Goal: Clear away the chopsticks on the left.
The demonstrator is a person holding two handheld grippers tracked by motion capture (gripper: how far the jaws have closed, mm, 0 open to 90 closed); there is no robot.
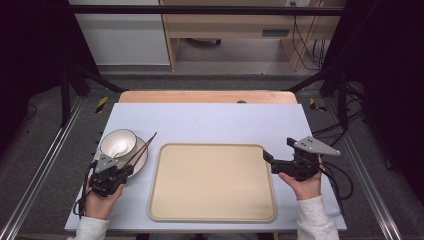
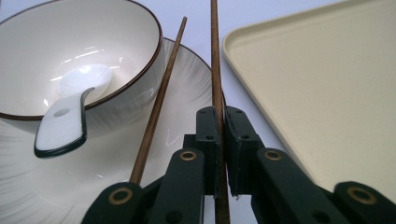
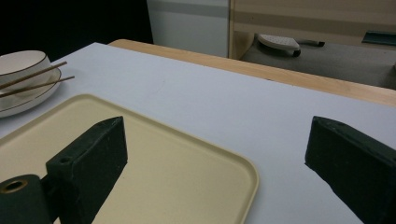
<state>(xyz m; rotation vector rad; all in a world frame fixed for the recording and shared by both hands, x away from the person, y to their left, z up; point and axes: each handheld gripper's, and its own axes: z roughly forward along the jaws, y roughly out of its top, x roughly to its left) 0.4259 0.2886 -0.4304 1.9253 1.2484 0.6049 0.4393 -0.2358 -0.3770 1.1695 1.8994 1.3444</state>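
A white bowl (image 1: 118, 142) with a dark rim stands on a white plate (image 1: 141, 161) at the table's left. A white spoon (image 2: 65, 116) lies in the bowl (image 2: 107, 42). My left gripper (image 2: 223, 114) is shut on one brown chopstick (image 2: 215, 70) near its lower end. The other chopstick (image 2: 161, 98) leans on the plate (image 2: 189, 88) against the bowl's side. In the high view, my left gripper (image 1: 122, 172) sits just in front of the plate, with both chopsticks (image 1: 143, 148) pointing away to the right. My right gripper (image 1: 279, 150) stands open and empty beside the tray's right edge.
A large beige tray (image 1: 212, 182) lies bare at the table's middle front. Its rim (image 2: 261, 88) runs close to the right of the held chopstick. The tray's corner (image 3: 238, 168) lies below my right gripper (image 3: 217, 140). The bowl (image 3: 21, 63) and plate are far to its left.
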